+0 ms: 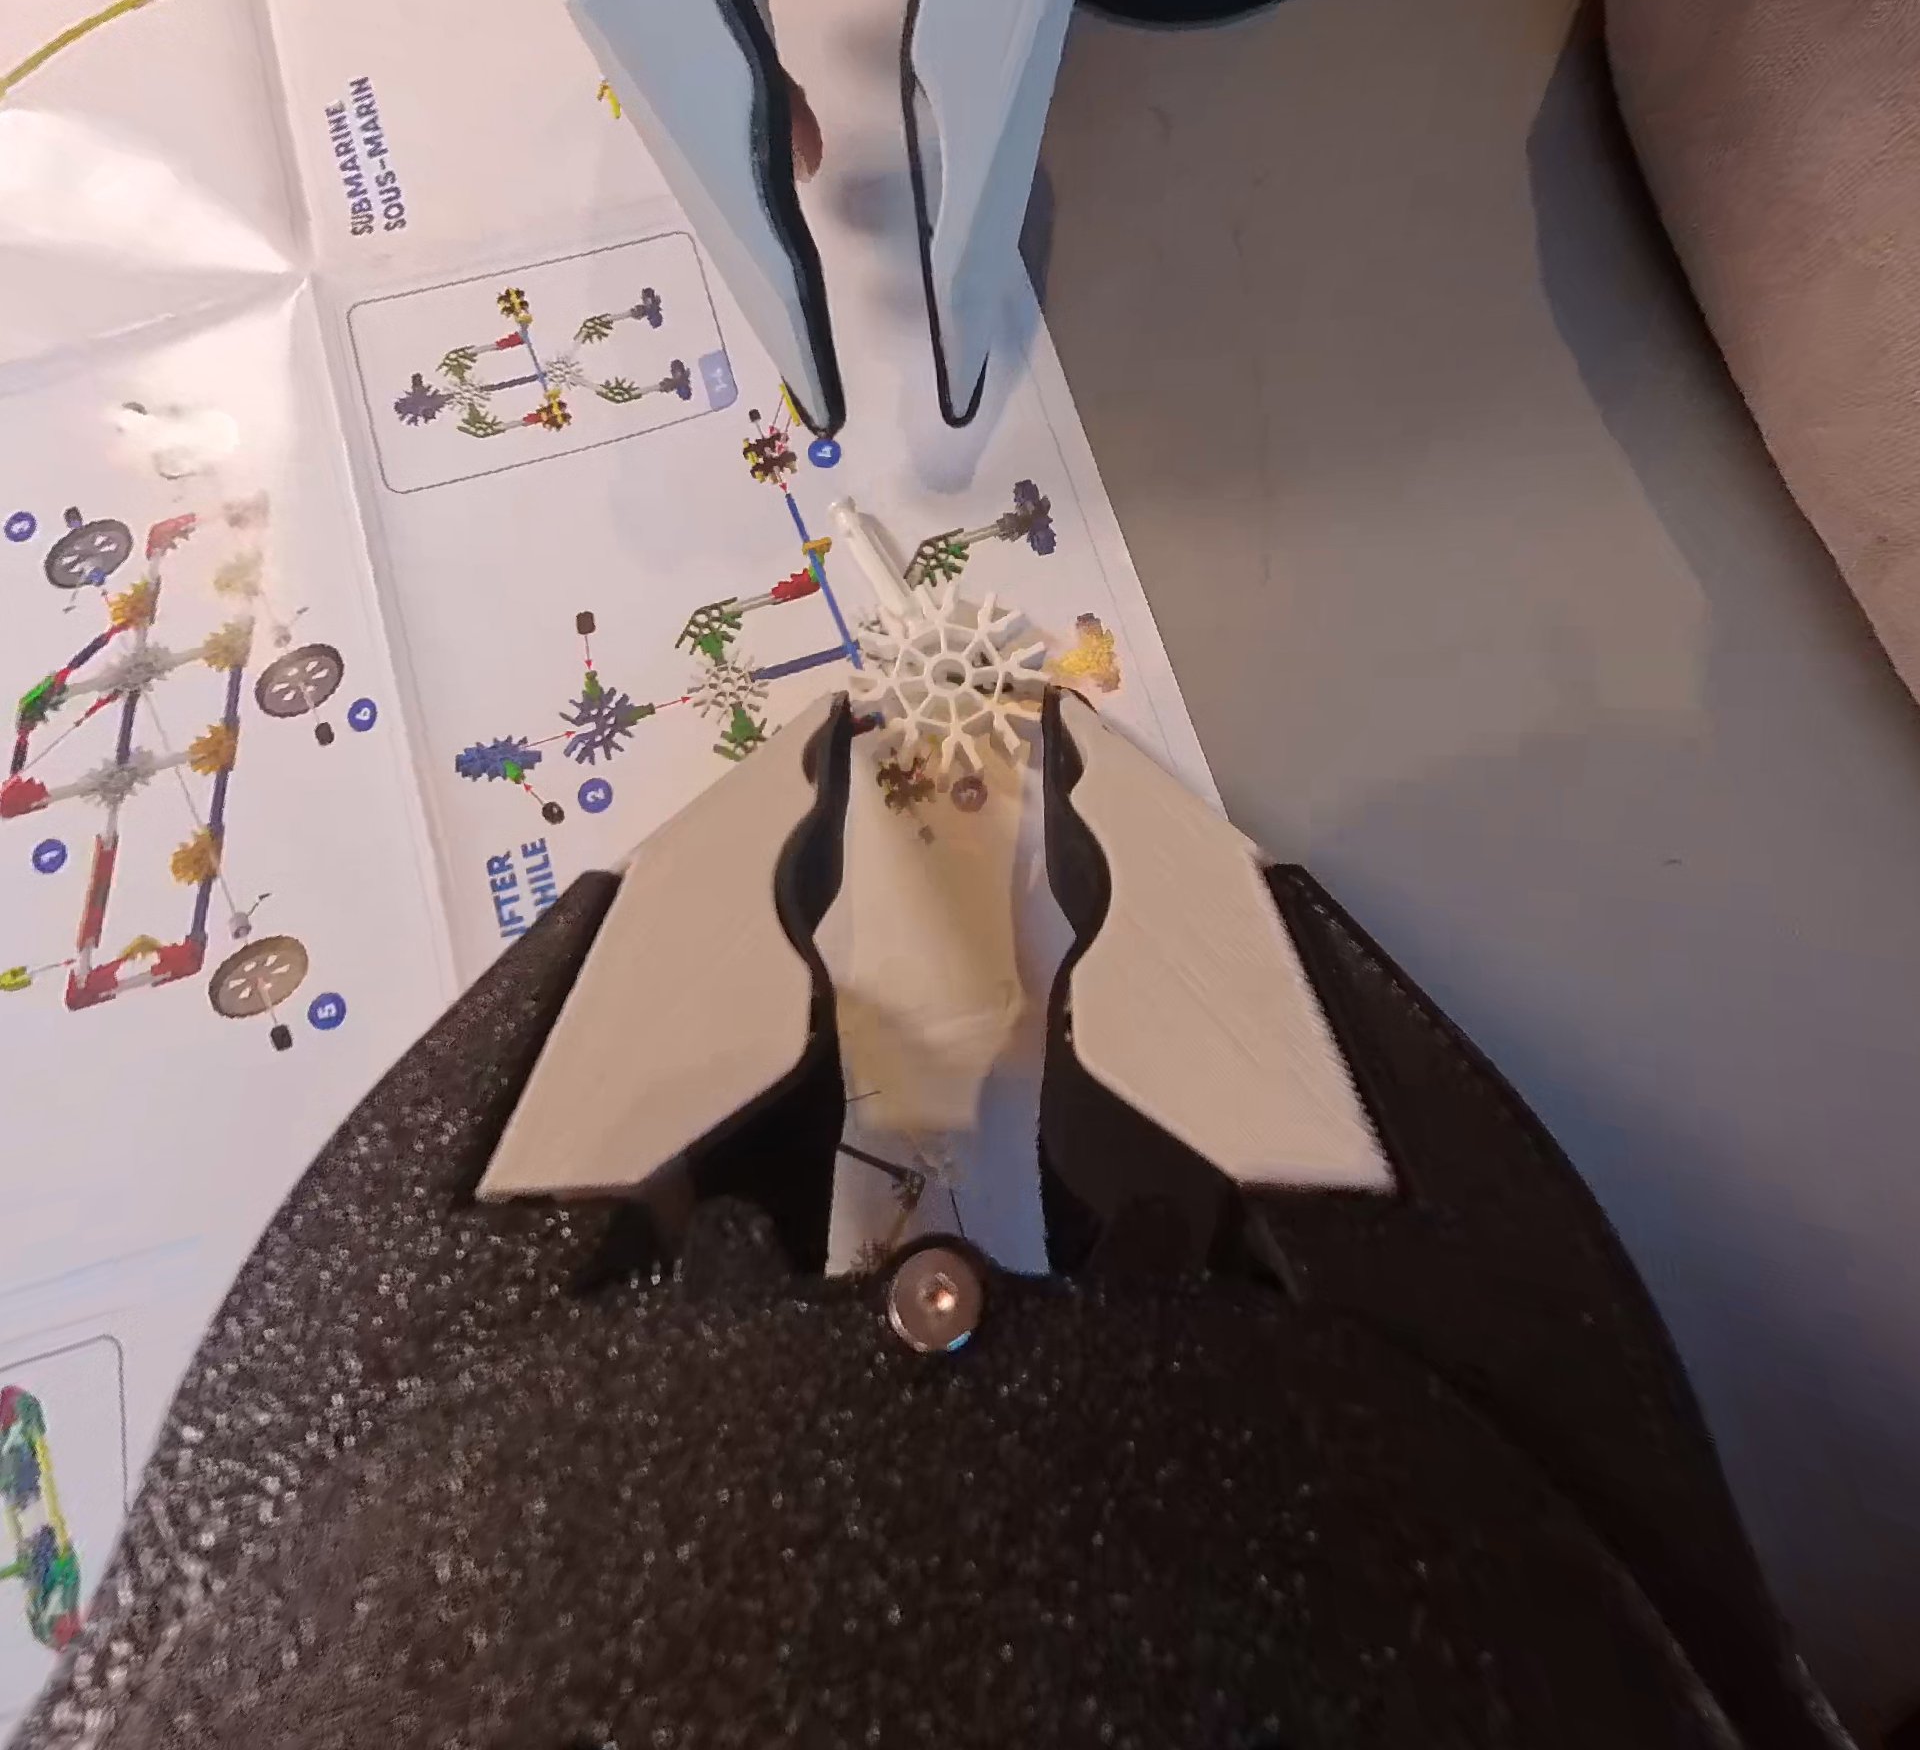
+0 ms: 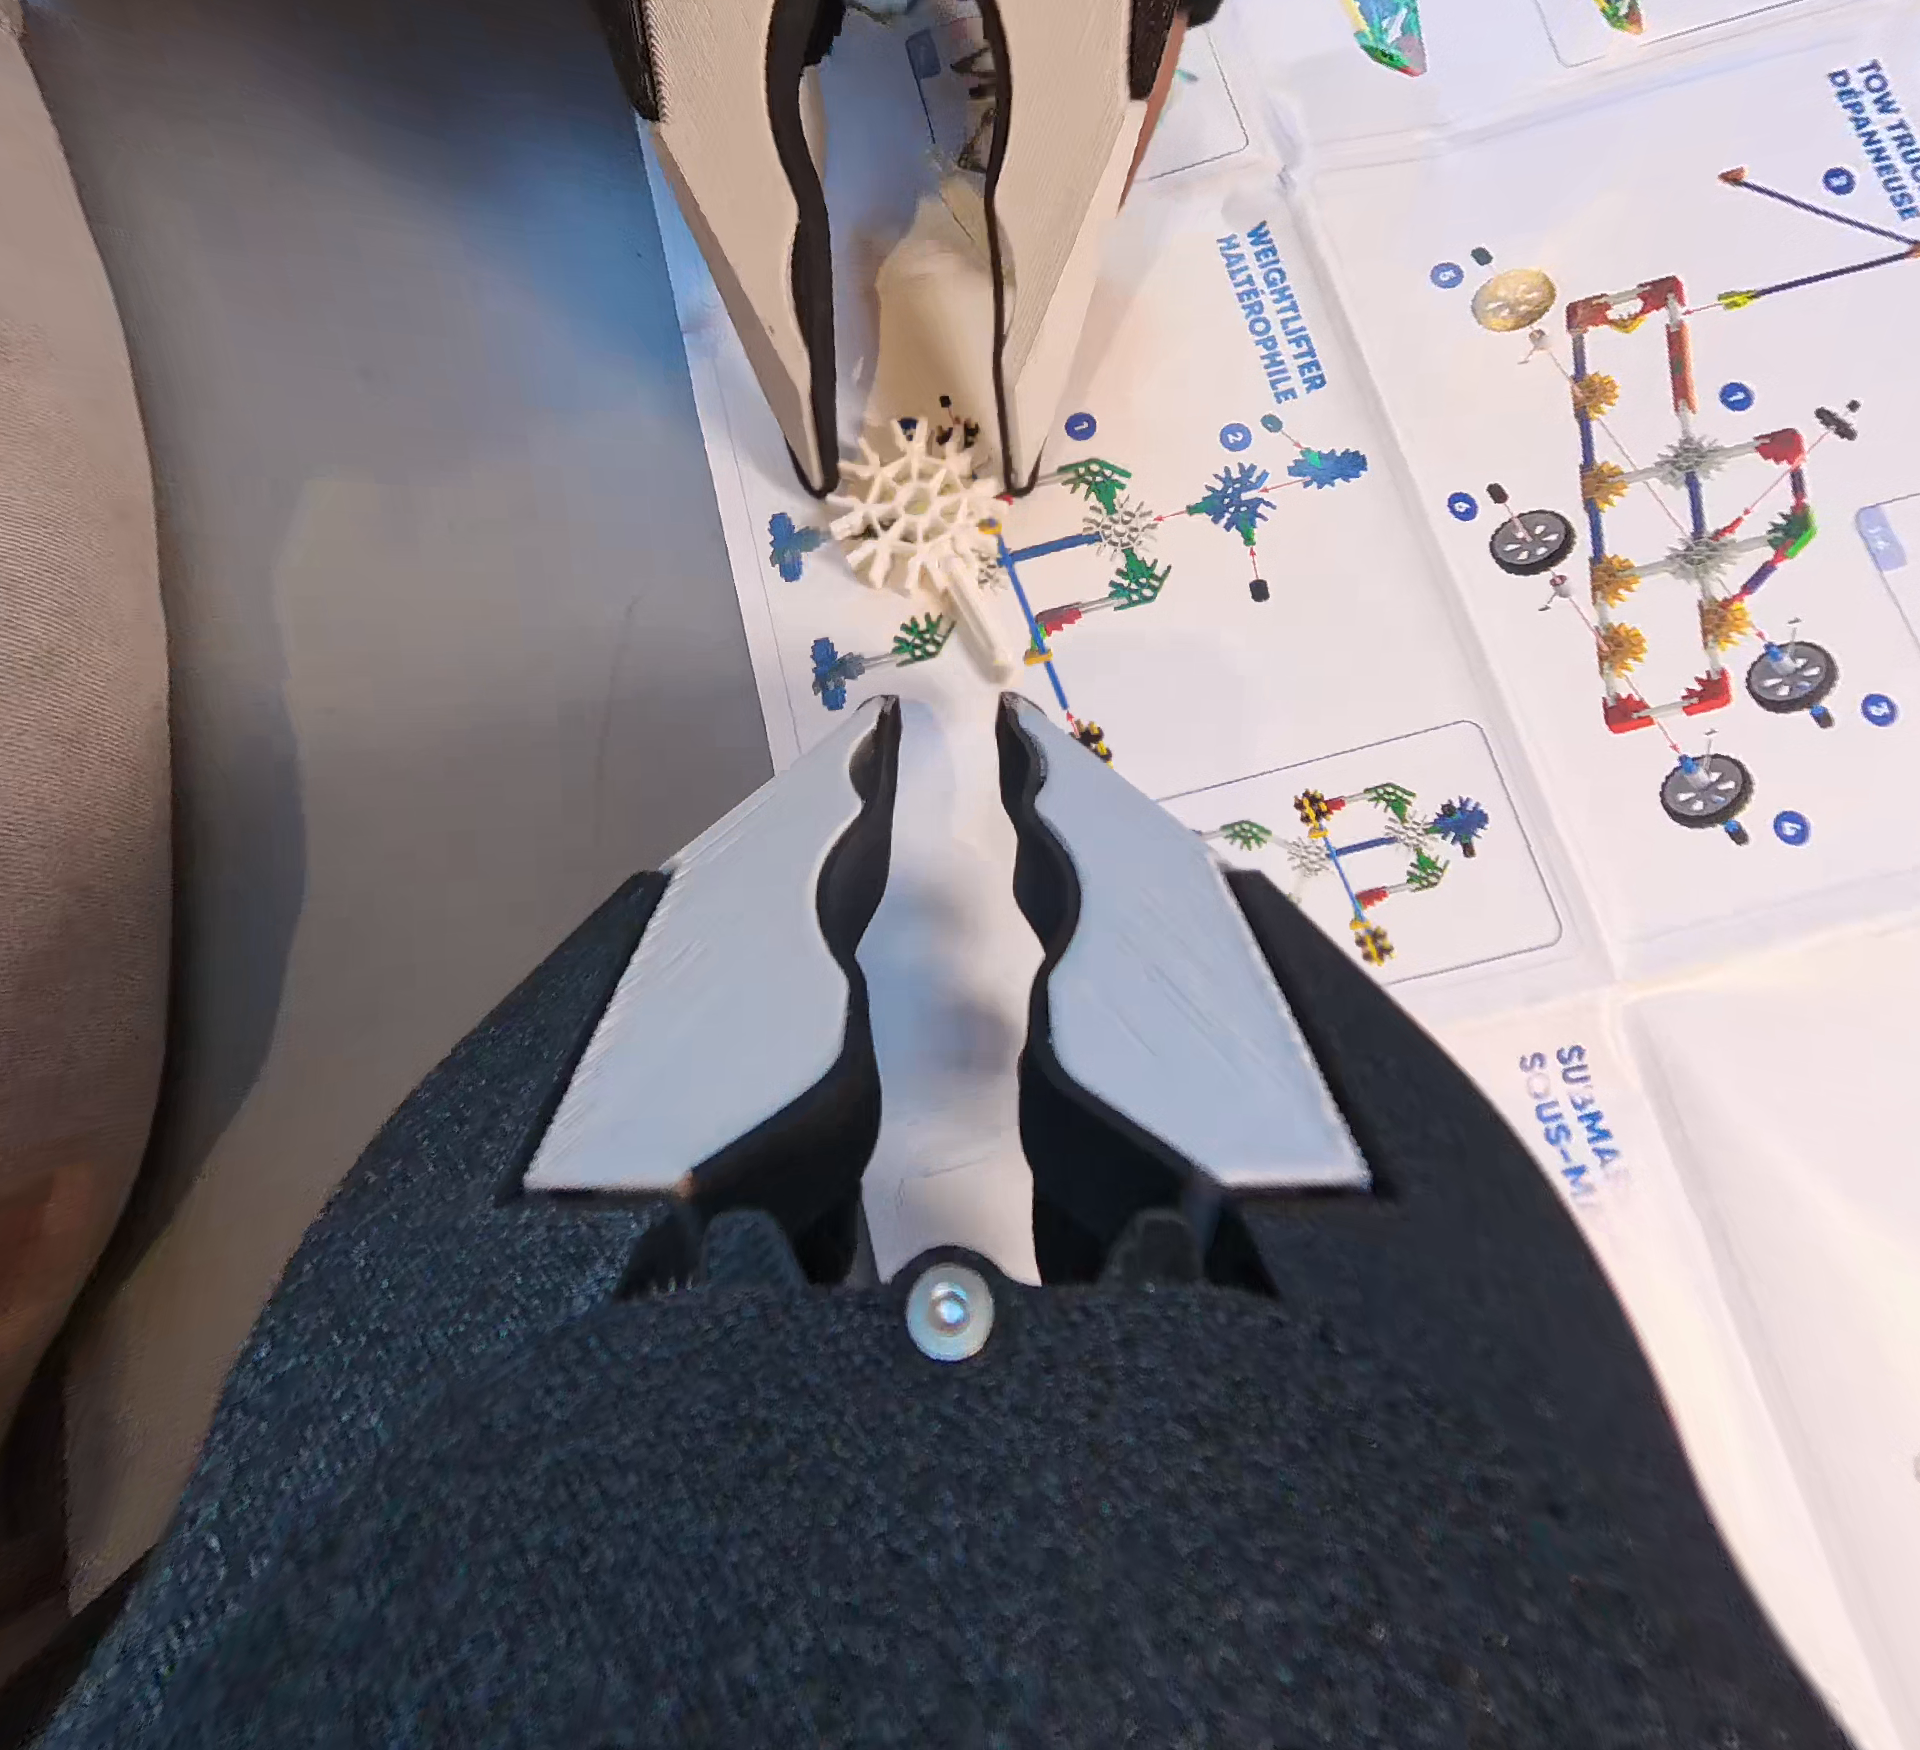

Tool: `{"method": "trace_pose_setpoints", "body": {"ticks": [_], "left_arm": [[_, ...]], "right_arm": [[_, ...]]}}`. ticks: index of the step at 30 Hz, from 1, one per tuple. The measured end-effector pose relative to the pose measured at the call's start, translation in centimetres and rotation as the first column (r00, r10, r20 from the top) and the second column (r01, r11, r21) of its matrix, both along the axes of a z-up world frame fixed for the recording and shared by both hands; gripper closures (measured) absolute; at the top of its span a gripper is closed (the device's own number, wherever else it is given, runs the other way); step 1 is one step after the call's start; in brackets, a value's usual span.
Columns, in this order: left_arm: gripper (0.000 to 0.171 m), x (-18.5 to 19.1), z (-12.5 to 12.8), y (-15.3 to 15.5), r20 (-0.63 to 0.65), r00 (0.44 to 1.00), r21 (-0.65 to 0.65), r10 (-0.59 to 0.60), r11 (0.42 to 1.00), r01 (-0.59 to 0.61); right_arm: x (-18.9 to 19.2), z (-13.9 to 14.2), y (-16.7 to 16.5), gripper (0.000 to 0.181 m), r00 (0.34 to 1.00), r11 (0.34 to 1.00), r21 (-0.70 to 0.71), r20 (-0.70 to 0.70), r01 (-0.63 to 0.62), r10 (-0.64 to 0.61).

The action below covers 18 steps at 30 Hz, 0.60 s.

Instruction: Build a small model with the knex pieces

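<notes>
A white snowflake-shaped connector (image 1: 945, 666) with a short white rod (image 1: 868, 547) plugged into it sits at the edge of a printed instruction sheet (image 1: 416, 557). My left gripper (image 1: 943, 708) has its two fingertips against opposite sides of the connector and grips it. My right gripper (image 1: 894, 424) comes in from the opposite side. Its jaws stand a little apart with nothing between them. In the right wrist view the right gripper (image 2: 945, 708) points at the free end of the rod (image 2: 982, 620), just short of it. The connector (image 2: 914, 511) shows beyond, between the left gripper's tips (image 2: 916, 485).
The instruction sheet (image 2: 1351, 661) shows coloured building diagrams and lies on a grey surface (image 2: 468, 453). A beige cushioned edge (image 1: 1787, 246) borders that surface and also shows in the right wrist view (image 2: 62, 557). Some 6 cm of space lies between my two pairs of fingers.
</notes>
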<state>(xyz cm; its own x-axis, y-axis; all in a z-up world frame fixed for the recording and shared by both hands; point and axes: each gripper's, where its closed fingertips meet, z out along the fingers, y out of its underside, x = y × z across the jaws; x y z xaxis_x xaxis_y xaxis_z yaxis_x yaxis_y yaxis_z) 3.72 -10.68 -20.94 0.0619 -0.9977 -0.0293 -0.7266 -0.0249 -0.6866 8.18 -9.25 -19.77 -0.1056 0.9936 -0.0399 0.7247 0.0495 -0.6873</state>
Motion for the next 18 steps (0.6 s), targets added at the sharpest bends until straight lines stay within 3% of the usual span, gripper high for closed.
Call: {"method": "trace_pose_setpoints", "body": {"ticks": [5,9,11,14,18], "left_arm": [[0.137,-1.7,0.7,0.9,0.022,0.966,0.003,0.256,0.967,-0.256],[0.137,-2.3,0.7,2.0,0.045,0.833,-0.039,0.551,0.835,-0.550],[0.137,-1.8,0.7,1.8,0.066,0.769,-0.102,0.635,0.771,-0.628],[0.132,-1.2,1.0,1.4,0.083,0.737,-0.122,0.671,0.741,-0.661],[0.130,-1.5,1.8,1.0,0.080,0.794,-0.017,0.603,0.797,-0.604]], "right_arm": [[-0.3,0.6,0.5,0.163,0.998,1.000,-0.001,-0.058,0.015,-0.015],[-0.8,0.5,0.7,0.163,0.994,0.999,-0.009,-0.096,0.043,-0.044],[-1.4,0.5,0.6,0.163,0.992,0.999,-0.017,-0.112,0.051,-0.053],[-2.2,0.4,0.3,0.163,0.992,0.999,-0.006,-0.117,0.053,-0.054],[-2.7,0.4,-0.1,0.163,0.994,0.999,0.012,-0.105,0.040,-0.038]]}}
